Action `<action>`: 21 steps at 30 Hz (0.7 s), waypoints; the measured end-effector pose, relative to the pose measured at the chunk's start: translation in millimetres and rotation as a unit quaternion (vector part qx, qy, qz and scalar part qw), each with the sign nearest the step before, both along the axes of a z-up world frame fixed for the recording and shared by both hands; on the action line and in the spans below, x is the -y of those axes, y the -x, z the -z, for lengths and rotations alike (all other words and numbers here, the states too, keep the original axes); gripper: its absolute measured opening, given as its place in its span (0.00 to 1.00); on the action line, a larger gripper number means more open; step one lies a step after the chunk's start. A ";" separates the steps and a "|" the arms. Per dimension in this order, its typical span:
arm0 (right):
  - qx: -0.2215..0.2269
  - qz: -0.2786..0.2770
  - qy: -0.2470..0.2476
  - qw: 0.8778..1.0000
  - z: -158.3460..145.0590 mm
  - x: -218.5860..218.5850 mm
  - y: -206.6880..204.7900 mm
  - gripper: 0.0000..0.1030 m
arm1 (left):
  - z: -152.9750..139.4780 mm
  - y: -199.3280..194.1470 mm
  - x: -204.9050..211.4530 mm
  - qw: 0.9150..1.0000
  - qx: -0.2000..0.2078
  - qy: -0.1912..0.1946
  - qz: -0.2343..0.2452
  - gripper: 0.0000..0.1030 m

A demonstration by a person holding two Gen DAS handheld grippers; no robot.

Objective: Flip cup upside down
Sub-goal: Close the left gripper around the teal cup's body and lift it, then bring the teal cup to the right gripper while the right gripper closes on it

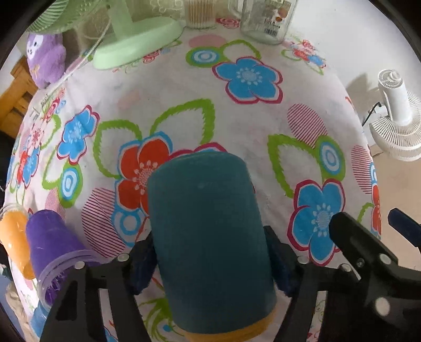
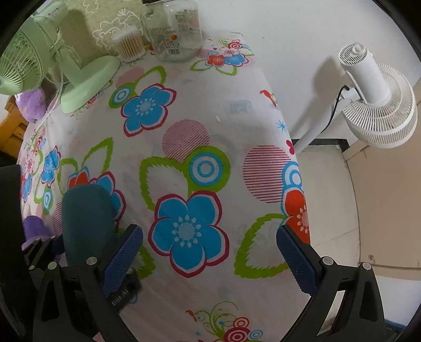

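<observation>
A dark teal cup [image 1: 210, 236] with a yellow band at its near end fills the middle of the left wrist view. My left gripper [image 1: 213, 265] is shut on it, blue pads [image 1: 143, 265] pressing both sides, and holds it tilted with its closed base pointing away over the flowered tablecloth [image 1: 236, 126]. The same cup [image 2: 86, 223] shows at the left of the right wrist view. My right gripper [image 2: 208, 260] is open and empty above the cloth, to the right of the cup.
A purple cup [image 1: 50, 250] and an orange cup [image 1: 14, 236] lie at the left. A green desk fan [image 1: 131, 39], a glass jar [image 1: 265, 18], a cotton-swab tub [image 1: 200, 13] and a purple plush toy [image 1: 44, 58] stand at the back. A white floor fan [image 2: 373, 100] stands beyond the table's right edge.
</observation>
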State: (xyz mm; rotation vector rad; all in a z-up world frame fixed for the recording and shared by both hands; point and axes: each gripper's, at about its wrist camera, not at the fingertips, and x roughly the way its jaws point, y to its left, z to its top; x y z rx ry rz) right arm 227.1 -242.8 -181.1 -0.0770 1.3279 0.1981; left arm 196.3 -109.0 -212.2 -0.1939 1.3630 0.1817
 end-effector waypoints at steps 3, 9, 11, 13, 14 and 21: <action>0.000 0.002 -0.003 1.000 -2.6 -0.3 2.0 0.99 | -1.2 1.9 -3.0 1.000 0.002 0.010 -0.003 0.71; 0.006 -0.007 -0.005 1.000 -14.3 -7.2 12.4 0.99 | -23.3 18.6 -5.1 1.000 0.010 0.007 0.000 0.71; 0.007 -0.011 -0.007 1.000 -18.5 -10.2 17.2 0.99 | -29.7 25.0 -4.9 1.000 0.012 0.007 0.001 0.71; 0.008 -0.014 -0.009 1.000 -22.4 -13.1 23.5 0.99 | -35.5 35.6 -9.7 1.000 0.014 0.008 -0.001 0.71; 0.008 -0.015 -0.010 1.000 -24.4 -14.5 27.6 0.99 | -40.4 43.3 -13.0 1.000 0.013 0.009 -0.001 0.71; 0.004 -0.027 -0.010 1.000 -28.7 -21.7 59.2 0.99 | -48.6 83.6 -18.7 1.000 0.011 0.019 -0.005 0.71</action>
